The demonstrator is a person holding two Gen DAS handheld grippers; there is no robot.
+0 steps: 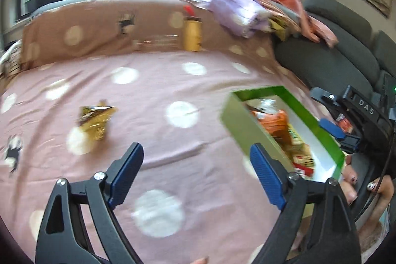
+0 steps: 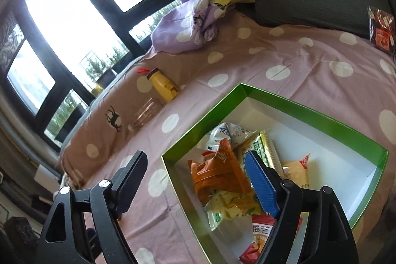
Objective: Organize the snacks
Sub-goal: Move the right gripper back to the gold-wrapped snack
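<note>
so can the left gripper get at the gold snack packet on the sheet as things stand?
Probably yes. The left gripper is open and empty, and the gold packet lies alone on the spotted sheet ahead and to its left, with nothing between them. The green box sits off to the other side.

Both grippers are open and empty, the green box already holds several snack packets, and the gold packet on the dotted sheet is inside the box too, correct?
Not quite: the gold packet lies loose on the dotted sheet, outside the green box, as the left wrist view shows. The rest stands.
</note>
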